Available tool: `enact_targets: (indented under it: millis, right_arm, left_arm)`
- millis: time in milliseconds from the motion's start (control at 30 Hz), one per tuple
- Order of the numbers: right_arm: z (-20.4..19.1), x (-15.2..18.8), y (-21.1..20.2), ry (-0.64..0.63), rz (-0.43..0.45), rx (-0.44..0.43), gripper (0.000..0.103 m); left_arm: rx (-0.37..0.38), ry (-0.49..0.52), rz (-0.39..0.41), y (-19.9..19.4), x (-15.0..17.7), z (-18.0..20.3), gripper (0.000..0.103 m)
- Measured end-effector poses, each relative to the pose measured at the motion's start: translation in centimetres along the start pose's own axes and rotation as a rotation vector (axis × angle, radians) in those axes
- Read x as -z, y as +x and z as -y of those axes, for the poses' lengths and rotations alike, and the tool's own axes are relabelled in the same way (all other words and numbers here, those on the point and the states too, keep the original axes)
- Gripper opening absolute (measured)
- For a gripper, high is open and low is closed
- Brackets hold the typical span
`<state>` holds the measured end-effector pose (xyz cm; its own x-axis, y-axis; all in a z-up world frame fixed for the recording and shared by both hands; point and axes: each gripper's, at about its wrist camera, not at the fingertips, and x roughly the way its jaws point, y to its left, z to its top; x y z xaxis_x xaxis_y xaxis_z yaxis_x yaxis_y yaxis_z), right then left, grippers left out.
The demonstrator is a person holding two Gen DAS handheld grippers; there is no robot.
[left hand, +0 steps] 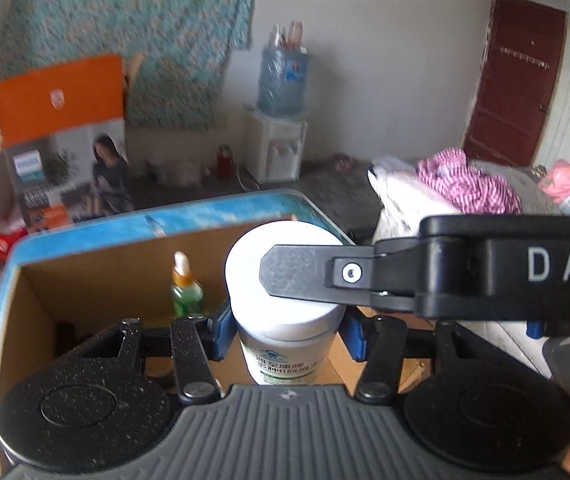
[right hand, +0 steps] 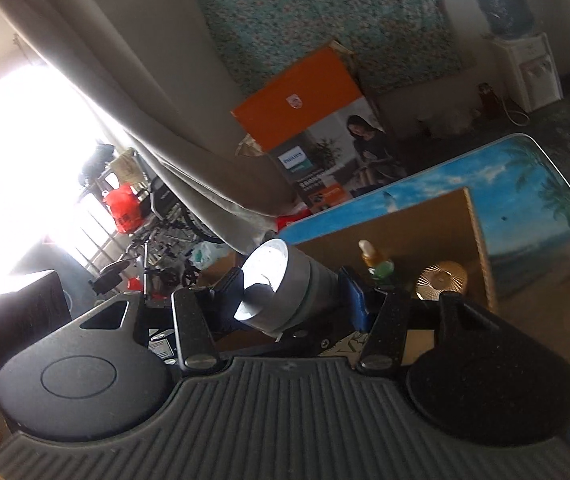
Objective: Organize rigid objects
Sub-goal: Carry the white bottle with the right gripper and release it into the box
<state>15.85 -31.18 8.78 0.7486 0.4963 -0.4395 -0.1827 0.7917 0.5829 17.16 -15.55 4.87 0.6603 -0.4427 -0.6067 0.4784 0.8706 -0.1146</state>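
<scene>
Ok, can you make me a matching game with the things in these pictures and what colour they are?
Things:
1. round plastic jar lid
2. small dropper bottle in the cardboard box
3. tall carton leaning by the wall, top part
4. big water jug on the dispenser

Colours:
A. orange
B. pale blue
C. white
D. green

Pairs: 1-C, 2-D, 3-A, 4-B

The left tongs are shut on the white-lidded jar.
</scene>
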Motion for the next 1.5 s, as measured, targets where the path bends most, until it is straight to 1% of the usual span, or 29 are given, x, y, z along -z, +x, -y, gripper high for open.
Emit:
enact_targets:
  millis: [100,200,300,400,500,533,600,667,700,733,767,800,833,867,1000,1100,1167,1200,1267,1367,1433,1500]
  right_arm:
    - [2.6,1.0,0.9,0.046,-0.032,0.02,0.052]
    - [4.2,2.0,1.6,0.068,-0.056,0.03,0.052]
    - [4.8,2.6,2.1,0.065,-0.072,0.039,0.053]
    - [4.5,2.6,3.2,0.056,-0.085,0.05,0.054]
    - [4.4,2.5,3.9,0.059,-0.085,0.057,0.055]
    - [4.5,2.6,3.9,0.06,-0.084,0.06,0.055]
    - [4.6,2.7,3.8,0.06,-0.08,0.067,0.058]
    - [4.7,2.7,3.6,0.06,-0.075,0.066,0.058]
    - [4.7,2.8,3.3,0.061,-0.072,0.067,0.058]
    - [4.6,2.9,3.1,0.062,-0.065,0.066,0.059]
    - [4.6,2.8,2.8,0.063,-0.055,0.06,0.06]
    - [4.5,2.8,2.4,0.063,-0.041,0.055,0.061]
    - [4.4,2.9,2.0,0.064,-0.025,0.052,0.063]
    - [4.3,2.9,1.6,0.065,-0.007,0.048,0.064]
    - [3.8,2.9,-0.6,0.079,0.076,0.036,0.067]
    - [2.9,3.1,-2.6,0.074,0.145,0.034,0.075]
    - [2.1,3.3,-4.2,0.067,0.194,0.029,0.081]
    - [1.7,3.5,-5.1,0.064,0.218,0.025,0.083]
    - [1.0,3.9,-6.6,0.054,0.257,0.021,0.089]
    - [-0.1,4.6,-8.5,0.029,0.299,0.03,0.097]
    - [-0.8,5.0,-9.3,0.005,0.303,0.036,0.102]
    - [-1.6,5.5,-9.7,-0.021,0.302,0.051,0.102]
  left_arm:
    - [0.016,-0.008,-0.063,2.8,0.4,-0.1,0.054]
    - [0.02,-0.016,-0.1,4.2,1.1,-0.2,0.054]
    - [0.018,-0.016,-0.124,5.0,1.3,-0.7,0.054]
    - [0.01,-0.017,-0.153,4.7,1.7,0.0,0.054]
    - [0.006,-0.01,-0.181,5.5,1.9,0.2,0.054]
    - [0.011,-0.003,-0.179,5.7,2.0,0.2,0.058]
    - [0.012,-0.001,-0.181,5.8,2.0,0.3,0.06]
    - [0.005,-0.004,-0.186,5.9,2.0,0.4,0.065]
    - [0.007,-0.008,-0.179,5.7,2.0,0.4,0.066]
    - [0.011,-0.013,-0.17,5.4,2.0,0.4,0.071]
    - [0.015,-0.017,-0.157,5.1,1.9,0.4,0.078]
    - [0.018,-0.018,-0.14,4.6,1.9,0.4,0.082]
    - [0.019,-0.015,-0.121,4.2,1.7,0.5,0.088]
    - [0.015,-0.011,-0.103,3.7,1.6,0.6,0.092]
    - [-0.003,0.012,-0.045,1.4,1.2,0.9,0.095]
    - [-0.014,0.006,-0.02,-0.7,1.1,1.0,0.097]
    - [-0.024,-0.002,-0.012,-2.4,1.1,1.0,0.098]
    - [-0.031,-0.005,-0.003,-3.3,1.0,1.1,0.099]
    - [-0.044,-0.008,0.027,-5.4,1.1,1.0,0.103]
    - [-0.091,-0.025,0.082,-8.4,1.3,0.7,0.103]
    - [-0.136,-0.032,0.095,-9.9,1.5,0.4,0.103]
    - [-0.194,-0.037,0.102,-10.9,1.6,0.2,0.103]
